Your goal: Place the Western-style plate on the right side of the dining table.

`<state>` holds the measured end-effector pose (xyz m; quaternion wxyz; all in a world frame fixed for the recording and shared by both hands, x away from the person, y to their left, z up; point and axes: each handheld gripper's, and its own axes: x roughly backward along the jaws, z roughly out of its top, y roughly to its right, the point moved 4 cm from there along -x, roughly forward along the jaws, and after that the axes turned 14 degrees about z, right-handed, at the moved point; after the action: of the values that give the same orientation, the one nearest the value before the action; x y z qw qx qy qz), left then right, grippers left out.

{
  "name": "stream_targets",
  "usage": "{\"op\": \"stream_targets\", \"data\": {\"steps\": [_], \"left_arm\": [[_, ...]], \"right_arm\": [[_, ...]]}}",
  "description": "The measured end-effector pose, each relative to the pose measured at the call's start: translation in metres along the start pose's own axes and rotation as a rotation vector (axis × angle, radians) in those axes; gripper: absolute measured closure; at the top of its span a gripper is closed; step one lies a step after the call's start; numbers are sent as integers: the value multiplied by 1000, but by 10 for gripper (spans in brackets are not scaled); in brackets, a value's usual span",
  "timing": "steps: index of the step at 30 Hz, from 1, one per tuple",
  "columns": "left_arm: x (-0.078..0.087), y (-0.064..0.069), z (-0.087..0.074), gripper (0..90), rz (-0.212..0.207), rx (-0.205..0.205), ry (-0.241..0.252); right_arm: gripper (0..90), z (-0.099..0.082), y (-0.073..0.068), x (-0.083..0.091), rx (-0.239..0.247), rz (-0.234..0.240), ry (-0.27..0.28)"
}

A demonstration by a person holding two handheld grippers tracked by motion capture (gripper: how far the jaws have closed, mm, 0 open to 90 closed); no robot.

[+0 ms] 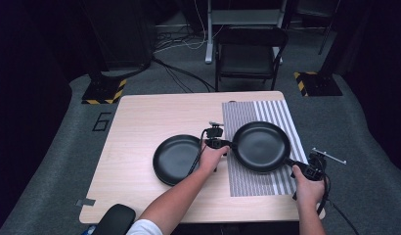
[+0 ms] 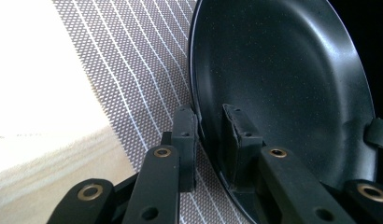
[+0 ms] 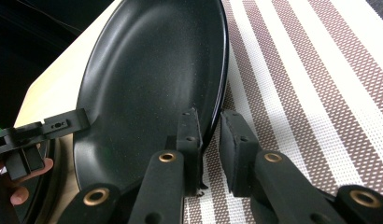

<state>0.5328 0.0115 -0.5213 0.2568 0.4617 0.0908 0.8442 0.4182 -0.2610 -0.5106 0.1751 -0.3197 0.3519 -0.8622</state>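
Note:
A black pan (image 1: 261, 146) is over the striped placemat (image 1: 267, 115) on the right half of the table. My left gripper (image 1: 227, 144) is shut on the pan's left rim; in the left gripper view its jaws (image 2: 208, 116) straddle the rim, one pad inside the pan (image 2: 283, 79) and one outside. My right gripper (image 1: 297, 164) is shut on the rim at the near right, with the edge of the pan (image 3: 152, 79) between its pads (image 3: 209, 119). The left gripper (image 3: 40, 130) appears across the pan there. A second black pan (image 1: 176, 159) lies to the left on the wood.
The wooden table (image 1: 154, 112) has bare room at the back and left. A dark folding chair (image 1: 250, 54) stands behind the far edge. Cables run over the floor beyond. A small piece of tape (image 1: 85, 201) sits at the near left corner.

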Motion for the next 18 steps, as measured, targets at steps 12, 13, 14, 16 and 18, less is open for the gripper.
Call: {"op": "stream_targets", "data": {"steps": [12,13,14,16,18], "left_arm": [[-14,5,5,760,23,-22,-29],[-15,6,6,761,23,-10,-27],[-17,6,6,761,24,-6,-22],[-19,6,7,760,30,3,-27],[-20,4,8,760,33,3,-38]], "right_arm": [[785,6,15,-5,-30,-13,4],[784,6,17,-5,-17,-18,-3],[784,7,18,-7,-24,-20,-4],[785,8,19,-9,-28,-14,-4],[784,9,20,-10,-27,-19,-4]]}}
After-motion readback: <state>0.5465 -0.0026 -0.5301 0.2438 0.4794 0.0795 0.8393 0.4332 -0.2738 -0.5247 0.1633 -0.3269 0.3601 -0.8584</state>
